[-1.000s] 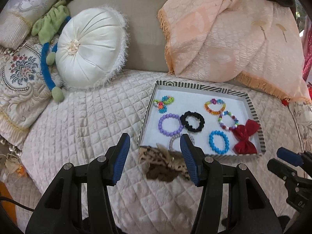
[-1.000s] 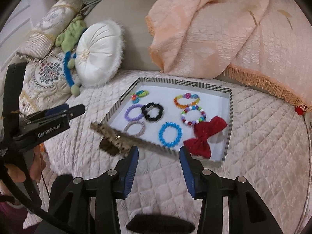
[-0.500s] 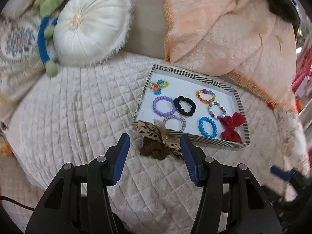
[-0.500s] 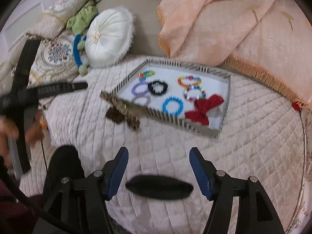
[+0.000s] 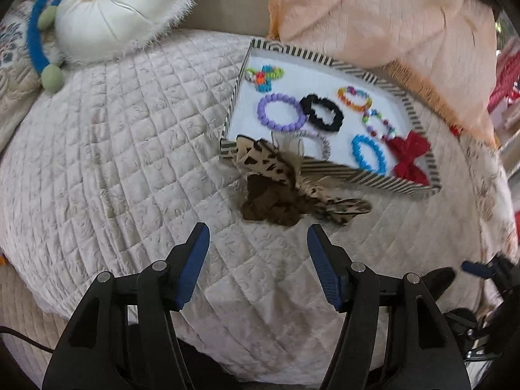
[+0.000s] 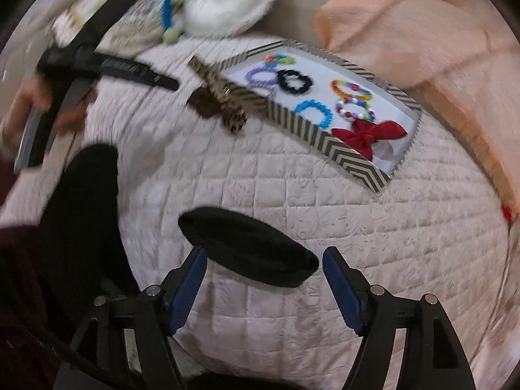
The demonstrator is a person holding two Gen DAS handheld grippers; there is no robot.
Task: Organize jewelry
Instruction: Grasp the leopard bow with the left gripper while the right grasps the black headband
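Note:
A striped tray (image 5: 328, 165) (image 6: 308, 130) on the quilted bed holds several bead bracelets, a black scrunchie (image 5: 321, 112) (image 6: 294, 79) and a red bow (image 5: 408, 154) (image 6: 370, 135). A leopard-print bow (image 5: 276, 162) (image 6: 221, 96) lies over the tray's near left corner, with a brown scrunchie (image 5: 269, 204) beside it on the quilt. My left gripper (image 5: 258, 247) is open and empty, a short way in front of the brown scrunchie. My right gripper (image 6: 263, 269) is open, its fingers on either side of a black oval hair piece (image 6: 247, 250) lying on the quilt.
A white round cushion (image 5: 120, 9) and a green and blue plush toy (image 5: 45, 32) lie at the back left. A peach blanket (image 5: 390, 22) (image 6: 422, 32) is heaped behind the tray. The left hand-held gripper (image 6: 107, 65) shows blurred in the right wrist view.
Both grippers have pulled back from the tray toward the near side of the bed. The right gripper opened wider and now straddles the black hair piece. The leopard bow has not moved.

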